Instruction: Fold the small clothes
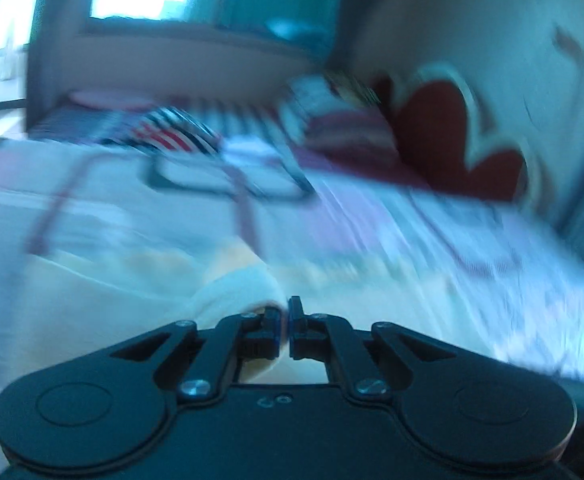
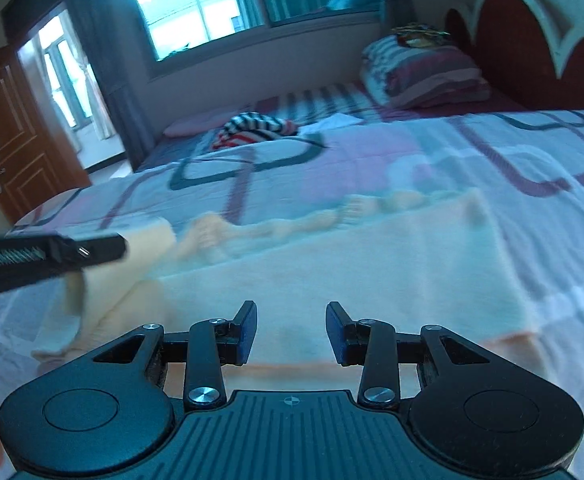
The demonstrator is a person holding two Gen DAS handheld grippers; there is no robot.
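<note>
My left claw [image 1: 286, 322] is clenched on a corner of the cream cloth [image 2: 332, 272] lying on the bed [image 2: 532, 168]; my right claw [image 2: 291, 330], released, hovers above its near edge.

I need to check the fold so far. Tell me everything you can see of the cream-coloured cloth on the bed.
The cream cloth looks soft and fleecy, pale cream with a peach tinge at its edges. It lies mostly flat on the patterned bedspread, its far edge bunched in blurred ruffles. Its left end is lifted and curled beneath the left gripper, whose jaws appear to pinch it. The right gripper hovers open above it.
</note>
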